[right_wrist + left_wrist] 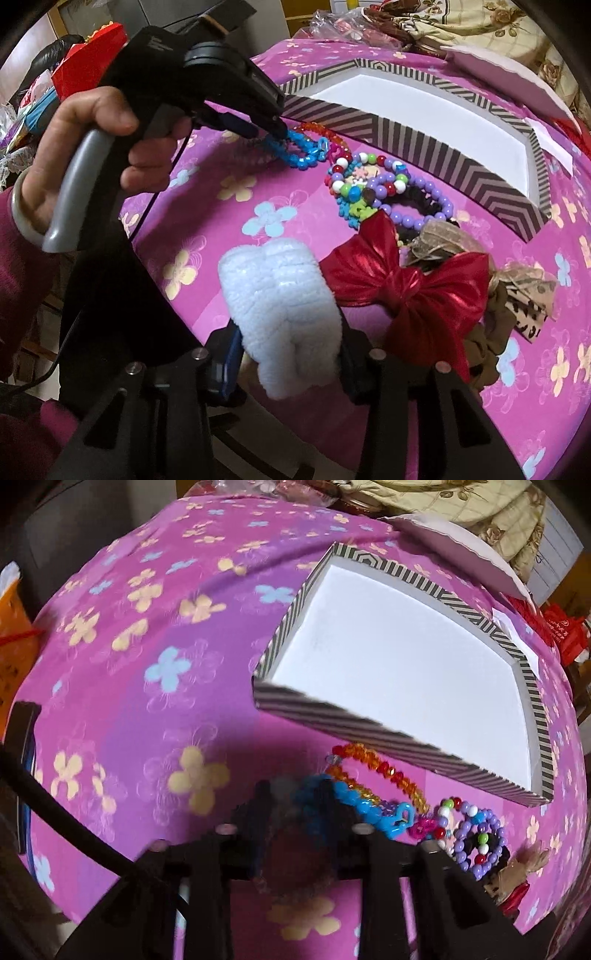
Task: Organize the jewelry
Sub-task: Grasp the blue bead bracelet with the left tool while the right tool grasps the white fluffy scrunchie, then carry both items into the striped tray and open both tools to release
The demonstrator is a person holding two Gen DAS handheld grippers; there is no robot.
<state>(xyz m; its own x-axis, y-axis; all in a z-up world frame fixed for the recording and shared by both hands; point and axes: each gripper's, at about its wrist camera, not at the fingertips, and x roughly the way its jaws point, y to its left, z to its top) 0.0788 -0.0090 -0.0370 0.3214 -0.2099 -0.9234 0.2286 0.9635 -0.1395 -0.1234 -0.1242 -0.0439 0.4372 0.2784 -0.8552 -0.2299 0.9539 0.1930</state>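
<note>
A striped box (347, 723) with a white empty inside stands on the pink flowered cloth; it also shows in the right wrist view (436, 147). In front of it lie an orange bead bracelet (373, 760), a blue bead bracelet (365, 806) and purple and mixed bead bracelets (476, 834). My left gripper (291, 794) has its fingertips at the blue bracelet (303, 155) and looks closed on it; from the right wrist view its tips (277, 138) touch the blue beads. My right gripper (291, 354) is shut on a fluffy white scrunchie (280, 291).
A red shiny bow (406, 284) and a brown leopard-print bow (524, 295) lie at the near right of the pile. A white lid (465, 550) rests behind the box. Bags and a quilt crowd the far edge of the table.
</note>
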